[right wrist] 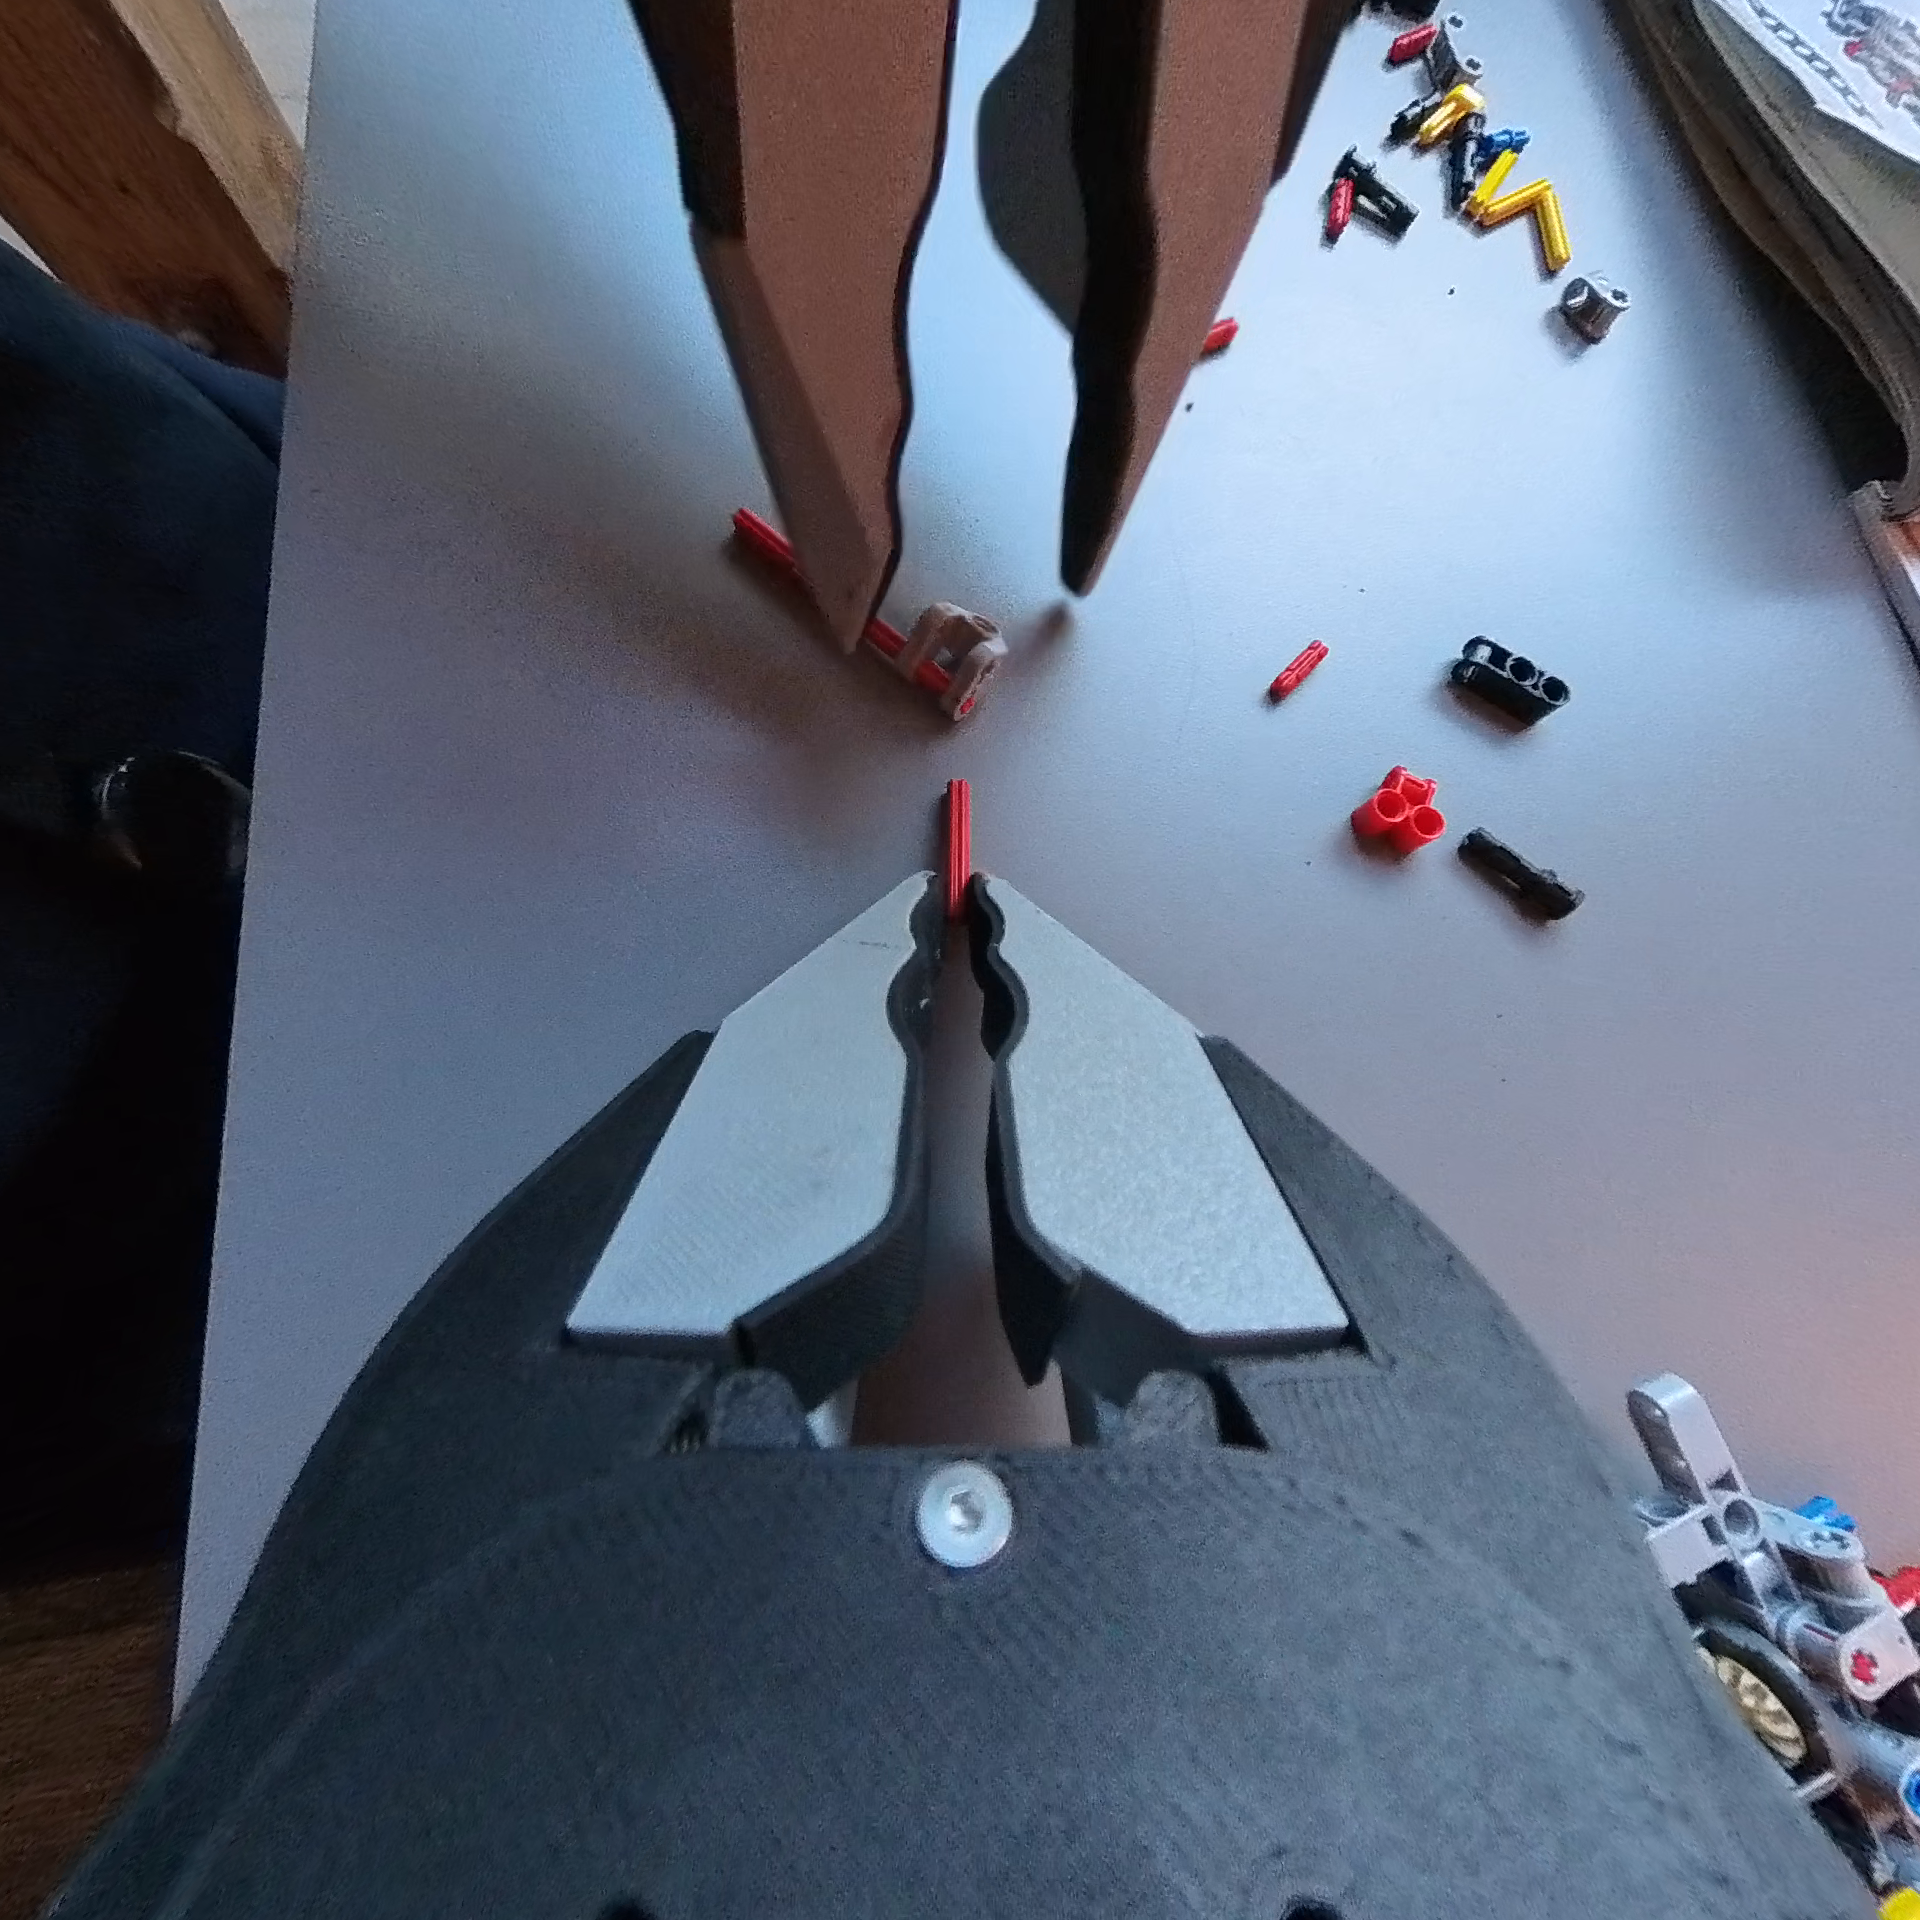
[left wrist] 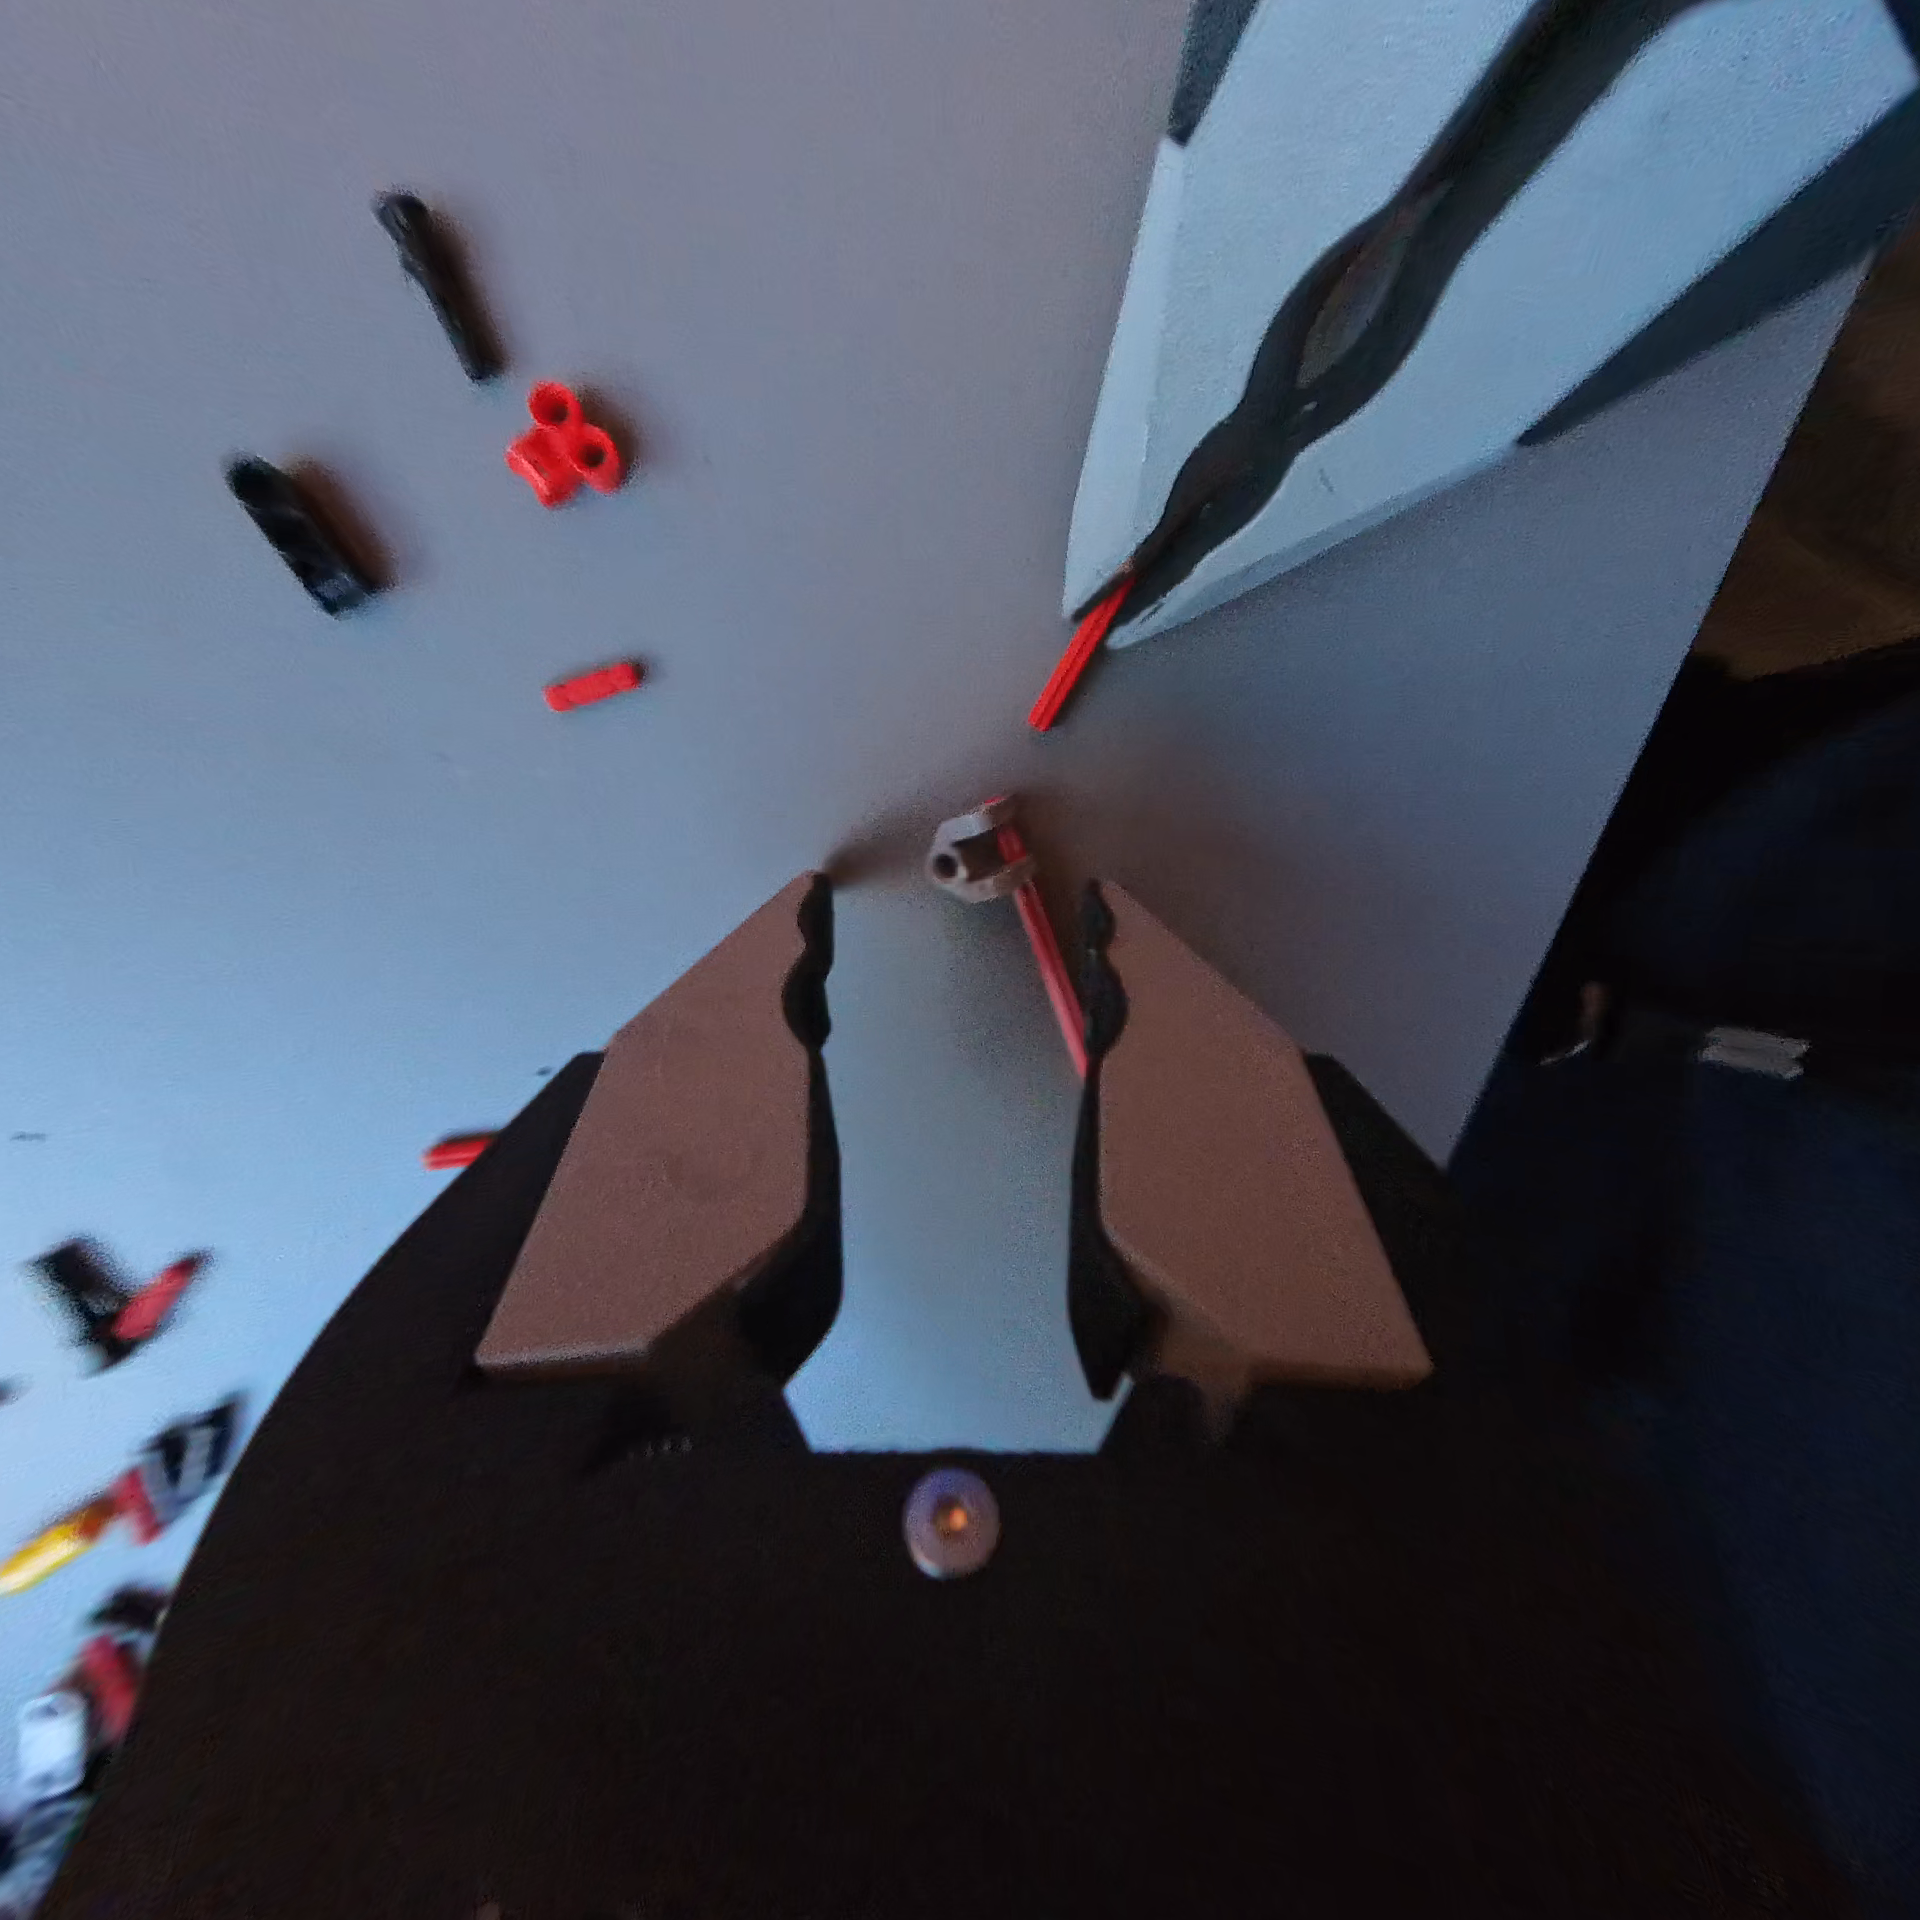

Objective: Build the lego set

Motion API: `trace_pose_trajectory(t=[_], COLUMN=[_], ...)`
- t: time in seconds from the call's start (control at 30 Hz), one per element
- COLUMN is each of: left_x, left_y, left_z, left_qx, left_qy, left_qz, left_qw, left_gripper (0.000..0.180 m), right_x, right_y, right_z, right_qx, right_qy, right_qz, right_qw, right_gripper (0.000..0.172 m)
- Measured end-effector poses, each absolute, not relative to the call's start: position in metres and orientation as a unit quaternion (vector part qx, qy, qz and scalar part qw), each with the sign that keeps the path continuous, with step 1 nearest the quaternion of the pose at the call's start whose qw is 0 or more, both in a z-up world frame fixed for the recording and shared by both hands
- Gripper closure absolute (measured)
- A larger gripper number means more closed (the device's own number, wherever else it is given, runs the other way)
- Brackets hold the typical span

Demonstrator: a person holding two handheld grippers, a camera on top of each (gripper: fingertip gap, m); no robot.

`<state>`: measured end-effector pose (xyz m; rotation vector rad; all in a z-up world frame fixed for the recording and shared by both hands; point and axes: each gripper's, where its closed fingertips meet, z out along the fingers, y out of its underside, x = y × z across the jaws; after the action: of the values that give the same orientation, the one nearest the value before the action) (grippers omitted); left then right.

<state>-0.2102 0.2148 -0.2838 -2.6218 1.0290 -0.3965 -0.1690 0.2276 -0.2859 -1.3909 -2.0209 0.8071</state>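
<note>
Red axle (right wrist: 957, 847) pinched by right gripper (right wrist: 953, 896); left gripper (left wrist: 956, 894) wide; booklet (right wrist: 1829, 62) in right view only

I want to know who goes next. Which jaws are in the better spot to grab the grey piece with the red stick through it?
Probably the left gripper. Its jaws stand open right over the grey piece. The right gripper is shut on another red stick, so it is busy.

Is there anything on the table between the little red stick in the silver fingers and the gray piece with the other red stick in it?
No. The red stick clamped in the right gripper points toward the gray piece, with only bare table between. The left gripper stands open over that piece.
</note>
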Motion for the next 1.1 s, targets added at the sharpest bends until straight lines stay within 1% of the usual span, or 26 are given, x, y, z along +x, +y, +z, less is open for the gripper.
trace_pose_trajectory(t=[0.07, 0.1, 0.13, 0.17, 0.23, 0.3, 0.43, 0.47, 0.5, 0.6, 0.67, 0.77, 0.9, 1.1], left_x=[-0.199, -0.2, -0.203, -0.205, -0.205, -0.2, -0.188, -0.191, -0.194, -0.199, -0.201, -0.208, -0.204, -0.192], left_y=[0.216, 0.216, 0.22, 0.221, 0.219, 0.212, 0.204, 0.203, 0.202, 0.198, 0.197, 0.199, 0.205, 0.196], left_z=[-0.282, -0.285, -0.287, -0.288, -0.288, -0.288, -0.285, -0.285, -0.284, -0.282, -0.281, -0.287, -0.288, -0.287], left_qx=[-0.909, -0.91, -0.907, -0.901, -0.893, -0.86, -0.759, -0.752, -0.752, -0.786, -0.809, -0.839, -0.845, -0.807], left_qy=[0.352, 0.359, 0.371, 0.389, 0.411, 0.477, 0.608, 0.617, 0.617, 0.577, 0.544, 0.502, 0.485, 0.537], left_qz=[-0.155, -0.136, -0.107, -0.086, -0.079, -0.081, -0.044, -0.034, -0.031, -0.07, -0.091, -0.094, -0.115, -0.136], left_qw=[0.163, 0.16, 0.167, 0.173, 0.166, 0.164, 0.229, 0.23, 0.228, 0.212, 0.202, 0.187, 0.195, 0.206], left_gripper=[0.138, 0.146, 0.158, 0.163, 0.162, 0.163, 0.163, 0.162, 0.158, 0.144, 0.141, 0.151, 0.159, 0.16], right_x=[-0.169, -0.169, -0.169, -0.169, -0.168, -0.168, -0.167, -0.166, -0.166, -0.165, -0.166, -0.166, -0.168, -0.17], right_y=[0.228, 0.228, 0.228, 0.228, 0.227, 0.225, 0.219, 0.217, 0.216, 0.212, 0.212, 0.212, 0.212, 0.207], right_z=[-0.286, -0.286, -0.286, -0.286, -0.286, -0.286, -0.286, -0.286, -0.285, -0.285, -0.286, -0.286, -0.285, -0.283], right_qx=[-0.518, -0.518, -0.518, -0.518, -0.515, -0.509, -0.49, -0.487, -0.485, -0.485, -0.49, -0.491, -0.491, -0.479], right_qy=[-0.752, -0.752, -0.752, -0.752, -0.754, -0.758, -0.77, -0.771, -0.772, -0.771, -0.771, -0.769, -0.769, -0.772], right_qz=[0.302, 0.301, 0.301, 0.301, 0.302, 0.301, 0.303, 0.305, 0.309, 0.321, 0.321, 0.323, 0.321, 0.327], right_qw=[0.275, 0.275, 0.276, 0.276, 0.275, 0.276, 0.276, 0.274, 0.271, 0.258, 0.252, 0.249, 0.253, 0.258], right_gripper=[0.17, 0.17, 0.17, 0.17, 0.17, 0.17, 0.17, 0.17, 0.17, 0.17, 0.17, 0.17, 0.17, 0.171])
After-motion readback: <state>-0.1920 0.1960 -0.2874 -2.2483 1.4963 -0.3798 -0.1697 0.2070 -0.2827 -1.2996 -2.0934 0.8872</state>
